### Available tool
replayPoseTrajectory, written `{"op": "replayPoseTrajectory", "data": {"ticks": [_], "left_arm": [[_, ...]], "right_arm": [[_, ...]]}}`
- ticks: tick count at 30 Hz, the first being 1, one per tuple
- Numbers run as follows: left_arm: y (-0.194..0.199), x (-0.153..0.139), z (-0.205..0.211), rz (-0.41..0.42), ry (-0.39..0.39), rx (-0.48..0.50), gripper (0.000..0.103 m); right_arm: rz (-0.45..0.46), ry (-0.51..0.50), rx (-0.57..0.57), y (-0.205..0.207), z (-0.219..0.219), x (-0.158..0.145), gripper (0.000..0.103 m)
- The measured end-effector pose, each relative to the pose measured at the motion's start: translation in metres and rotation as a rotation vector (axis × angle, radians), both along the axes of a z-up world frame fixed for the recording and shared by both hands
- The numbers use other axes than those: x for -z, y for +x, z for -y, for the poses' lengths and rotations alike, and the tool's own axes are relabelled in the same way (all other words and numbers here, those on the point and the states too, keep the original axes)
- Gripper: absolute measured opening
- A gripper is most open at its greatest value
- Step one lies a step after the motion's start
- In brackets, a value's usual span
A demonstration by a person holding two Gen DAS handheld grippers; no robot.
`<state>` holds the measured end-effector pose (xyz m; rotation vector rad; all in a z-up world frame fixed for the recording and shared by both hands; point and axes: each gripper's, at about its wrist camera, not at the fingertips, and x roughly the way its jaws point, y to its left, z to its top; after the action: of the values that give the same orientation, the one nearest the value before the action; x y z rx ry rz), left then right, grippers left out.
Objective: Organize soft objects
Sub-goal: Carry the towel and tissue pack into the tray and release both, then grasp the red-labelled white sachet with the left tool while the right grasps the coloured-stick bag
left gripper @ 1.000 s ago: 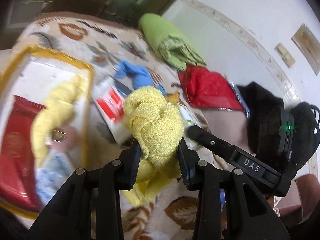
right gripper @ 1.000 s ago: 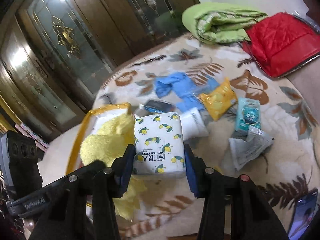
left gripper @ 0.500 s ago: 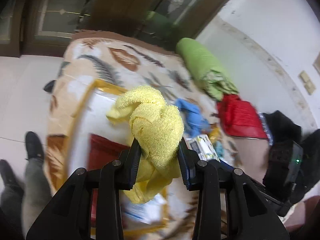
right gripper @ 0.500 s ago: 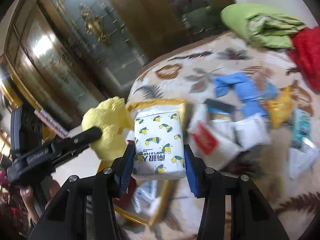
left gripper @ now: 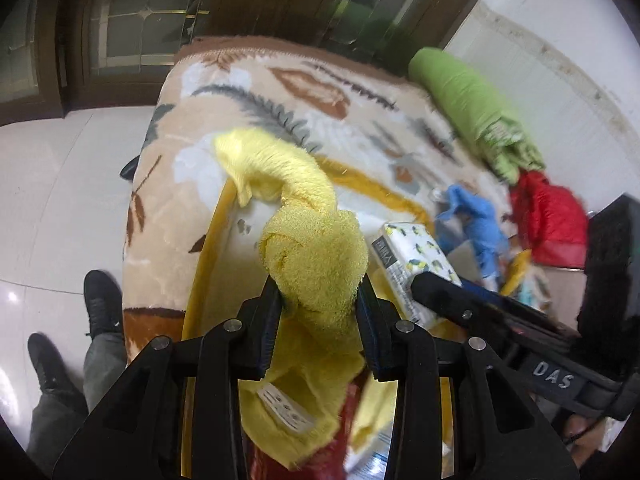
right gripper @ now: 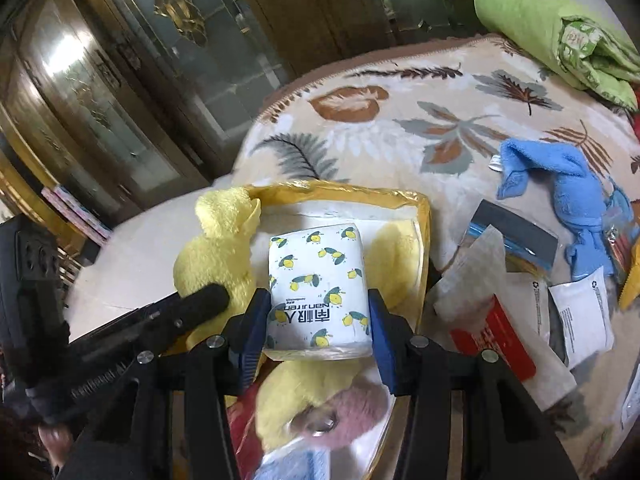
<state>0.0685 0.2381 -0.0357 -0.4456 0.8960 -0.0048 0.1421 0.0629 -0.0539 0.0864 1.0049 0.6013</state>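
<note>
My left gripper (left gripper: pixel 320 292) is shut on a knotted yellow towel (left gripper: pixel 316 256), whose tail hangs into a clear storage bag with a yellow rim (left gripper: pixel 204 264) on the leaf-patterned blanket. The towel (right gripper: pixel 216 256) also shows at the left of the right wrist view. My right gripper (right gripper: pixel 318 308) holds a white tissue pack with lemon prints (right gripper: pixel 316 288) just above the same bag (right gripper: pixel 424 232). Its jaws are opening, with the pads still touching the pack's sides. Another yellow towel, a pink item and something red lie inside the bag.
A blue cloth (right gripper: pixel 568 184), a red box (right gripper: pixel 496 344) and white packets (right gripper: pixel 580 312) litter the blanket to the right. A green quilt (right gripper: pixel 552 32) and a red bag (left gripper: pixel 552 216) lie further back. A person's legs and black shoes (left gripper: pixel 100 304) stand on the tiled floor beside the bed.
Both grippers carried their loads leftward and down from the cluttered middle of the blanket to above the yellow-rimmed bag. The towel and tissue pack stayed between the jaws.
</note>
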Motion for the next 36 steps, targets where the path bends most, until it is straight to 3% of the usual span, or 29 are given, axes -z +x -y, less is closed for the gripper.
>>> {"op": "replayPoseTrajectory", "data": {"ticks": [2,4,6,8,9,13,18,20,22,25,29,33,36], "left_arm": [[0.002,0.007,-0.003,-0.017,-0.027,-0.010,0.038],[-0.002,0.009,-0.013,-0.004,-0.102,-0.036,0.042],[-0.008,0.008,-0.028,0.042,-0.257,-0.050,0.053],[-0.019,0.008,-0.041,0.106,-0.406,-0.071,0.075],[-0.022,0.007,-0.043,0.112,-0.412,-0.081,0.078],[-0.030,-0.002,-0.031,0.109,-0.346,-0.067,0.080],[-0.055,-0.034,0.026,0.207,-0.190,0.023,0.080],[-0.062,-0.037,0.056,0.207,-0.206,0.051,0.080],[-0.060,-0.034,0.080,0.178,-0.222,0.094,0.080],[-0.052,-0.032,0.124,0.106,-0.150,0.164,0.080],[-0.032,-0.025,0.158,0.008,-0.104,0.166,0.080],[-0.007,-0.013,0.172,-0.081,-0.096,0.151,0.080],[0.003,-0.007,0.177,-0.094,-0.091,0.155,0.080]], "right_arm": [[-0.032,0.041,0.018,0.004,0.003,0.006,0.052],[-0.028,0.052,0.029,0.001,0.007,0.006,0.055],[-0.049,0.119,0.011,-0.001,0.013,0.006,0.062],[-0.057,0.182,-0.001,-0.004,0.019,0.003,0.072],[-0.043,0.189,-0.003,-0.009,0.023,-0.001,0.073],[-0.032,0.207,-0.017,-0.031,0.047,-0.013,0.073],[-0.025,0.181,-0.012,-0.063,0.102,-0.025,0.073],[-0.039,0.161,0.025,-0.069,0.131,-0.023,0.073],[-0.051,0.158,0.069,-0.074,0.164,-0.023,0.073],[-0.029,0.071,0.116,-0.078,0.202,-0.026,0.073],[-0.061,0.016,0.196,-0.071,0.241,-0.014,0.073],[-0.115,-0.012,0.245,-0.063,0.258,0.010,0.072],[-0.120,-0.048,0.213,-0.067,0.253,0.021,0.072]]}}
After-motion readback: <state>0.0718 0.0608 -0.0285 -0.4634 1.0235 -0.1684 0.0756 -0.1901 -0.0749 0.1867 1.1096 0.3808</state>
